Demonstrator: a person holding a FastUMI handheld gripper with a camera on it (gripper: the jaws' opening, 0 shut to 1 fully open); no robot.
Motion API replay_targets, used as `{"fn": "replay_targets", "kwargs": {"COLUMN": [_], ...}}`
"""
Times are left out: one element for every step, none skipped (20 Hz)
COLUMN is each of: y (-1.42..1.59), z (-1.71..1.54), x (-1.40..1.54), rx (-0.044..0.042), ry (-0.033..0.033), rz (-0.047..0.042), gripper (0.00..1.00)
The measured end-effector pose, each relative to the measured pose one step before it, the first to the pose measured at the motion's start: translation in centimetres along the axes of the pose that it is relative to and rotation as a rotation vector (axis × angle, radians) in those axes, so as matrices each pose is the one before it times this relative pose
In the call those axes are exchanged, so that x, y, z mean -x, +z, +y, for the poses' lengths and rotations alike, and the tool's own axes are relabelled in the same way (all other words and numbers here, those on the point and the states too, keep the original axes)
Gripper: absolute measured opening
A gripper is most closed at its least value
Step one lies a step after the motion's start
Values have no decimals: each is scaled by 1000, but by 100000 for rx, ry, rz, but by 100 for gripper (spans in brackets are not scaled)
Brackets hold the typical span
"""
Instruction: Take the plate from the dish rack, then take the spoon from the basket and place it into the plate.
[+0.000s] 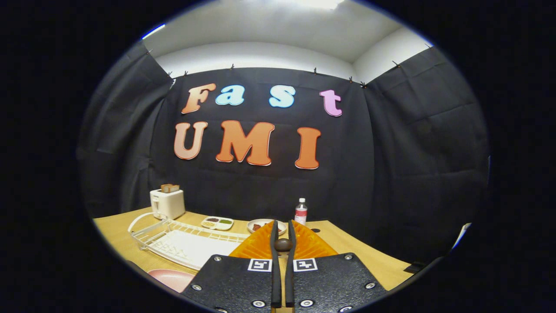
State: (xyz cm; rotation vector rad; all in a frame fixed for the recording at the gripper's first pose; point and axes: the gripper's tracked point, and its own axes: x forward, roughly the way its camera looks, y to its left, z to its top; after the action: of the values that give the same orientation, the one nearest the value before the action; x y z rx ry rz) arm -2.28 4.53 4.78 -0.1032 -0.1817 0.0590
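gripper (282, 239) was nearly closed w/ both fingers pinching the spoon (283, 244), its dark end showing between the pads. we saw the pink plate (171, 279) on the table (117, 237) just left of the fingers, near the white dish rack (173, 239). toaster (167, 203) & bottle (300, 211) stood beyond.

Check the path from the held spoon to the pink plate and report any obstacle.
Nothing visible stands in the way. The gripper is shut on the spoon, and the pink plate lies on the table below and beside the fingers, next to the white dish rack.
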Motion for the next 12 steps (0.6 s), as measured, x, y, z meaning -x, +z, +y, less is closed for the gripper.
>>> {"fn": "replay_targets", "kwargs": {"y": [-329, -325, -280, -371, -387, -400, -453, -554, -443, -479, -524, -636], "z": [1066, 1046, 1073, 974, 1027, 932, 936, 819, 887, 890, 840, 852], "x": [957, 903, 768, 690, 644, 448, 387, 339, 287, 225, 116, 79], "rx": [-234, -346, -343, -596, -626, -607, -553, -461, -157, 140, 180, 60], "ry": [2031, 2027, 1982, 1741, 1713, 1610, 1546, 1185, 1288, 1423, 1230, 1170], "rz": [656, 436, 564, 387, 393, 460, 279, 472, 264, -147, 267, 498], "gripper": [4, 3, 3, 3, 4, 4, 4, 4, 4, 4, 4, 4]}}
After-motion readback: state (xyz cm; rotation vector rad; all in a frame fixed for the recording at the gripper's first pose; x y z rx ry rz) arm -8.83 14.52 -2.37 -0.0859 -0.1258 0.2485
